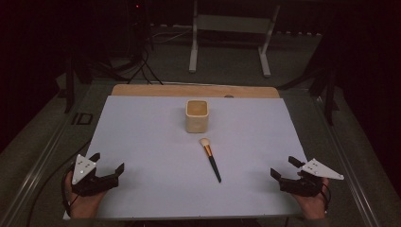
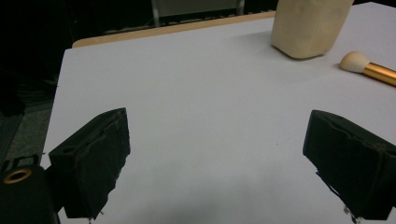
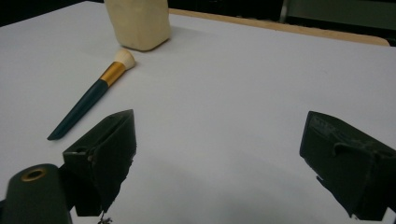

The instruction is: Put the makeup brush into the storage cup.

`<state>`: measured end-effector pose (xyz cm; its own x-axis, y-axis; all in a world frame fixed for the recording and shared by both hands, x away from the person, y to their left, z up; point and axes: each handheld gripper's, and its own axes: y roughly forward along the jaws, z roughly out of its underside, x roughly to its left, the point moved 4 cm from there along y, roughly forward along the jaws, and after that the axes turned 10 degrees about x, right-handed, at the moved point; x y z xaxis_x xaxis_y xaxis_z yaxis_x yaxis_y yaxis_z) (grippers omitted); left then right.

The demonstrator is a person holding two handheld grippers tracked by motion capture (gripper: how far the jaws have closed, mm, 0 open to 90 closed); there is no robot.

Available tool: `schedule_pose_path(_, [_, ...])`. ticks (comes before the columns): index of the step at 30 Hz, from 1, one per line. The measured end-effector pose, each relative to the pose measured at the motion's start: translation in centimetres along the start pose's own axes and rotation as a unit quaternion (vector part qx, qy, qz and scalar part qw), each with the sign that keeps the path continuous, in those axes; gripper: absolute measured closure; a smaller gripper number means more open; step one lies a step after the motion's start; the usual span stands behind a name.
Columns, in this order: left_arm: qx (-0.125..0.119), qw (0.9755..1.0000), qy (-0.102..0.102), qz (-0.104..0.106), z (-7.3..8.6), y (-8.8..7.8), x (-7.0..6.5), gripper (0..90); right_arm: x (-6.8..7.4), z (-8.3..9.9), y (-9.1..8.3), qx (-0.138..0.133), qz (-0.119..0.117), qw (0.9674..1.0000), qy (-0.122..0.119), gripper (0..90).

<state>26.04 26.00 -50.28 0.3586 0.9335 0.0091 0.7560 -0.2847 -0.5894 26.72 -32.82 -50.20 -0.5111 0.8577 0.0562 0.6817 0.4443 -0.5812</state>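
Observation:
A makeup brush [image 1: 211, 159] with a dark handle, gold ferrule and pale bristles lies flat on the white sheet [image 1: 151, 142], bristles toward a cream square cup [image 1: 197, 116] standing upright just behind it. The cup [image 2: 308, 25] and the brush tip [image 2: 369, 69] lie off to the upper right in the left gripper view. In the right gripper view the brush [image 3: 93, 95] and cup [image 3: 137, 23] lie at upper left. My left gripper [image 1: 107, 163] rests open near the front left corner. My right gripper [image 1: 284, 167] rests open near the front right. Nothing is between either pair of jaws.
The white sheet covers a wooden tabletop whose far edge [image 1: 194, 90] shows as a tan strip. Beyond it a white metal stand [image 1: 231, 38] rises from the floor, with dark tripod legs and cables [image 1: 137, 61] to the left.

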Motion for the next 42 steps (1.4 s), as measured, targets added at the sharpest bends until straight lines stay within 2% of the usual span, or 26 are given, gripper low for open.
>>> schedule_pose_path(15, [0.001, 0.9999, 0.01, 0.002, -0.1, 0.2, -0.4, 9.8, 1.1, -1.4, 0.7, -0.009, -0.015, 0.9998, -0.008, 10.7])
schedule_pose_path(30, [-0.01, 0.9995, 0.021, 0.02, -0.5, 0.0, -1.5, 9.5, 1.9, -3.2, 0.7, -0.028, -0.034, 0.999, -0.009, 10.7])
schedule_pose_path(37, [-0.014, 0.9993, 0.024, 0.024, -0.7, -0.1, -1.8, 9.5, 2.6, -4.6, 1.3, -0.026, -0.039, 0.9987, -0.021, 10.7])
schedule_pose_path(42, [-0.02, 0.9991, 0.024, 0.027, -0.7, -0.2, -1.9, 9.5, 3.1, -5.5, 2.2, -0.013, -0.035, 0.999, -0.026, 10.7])
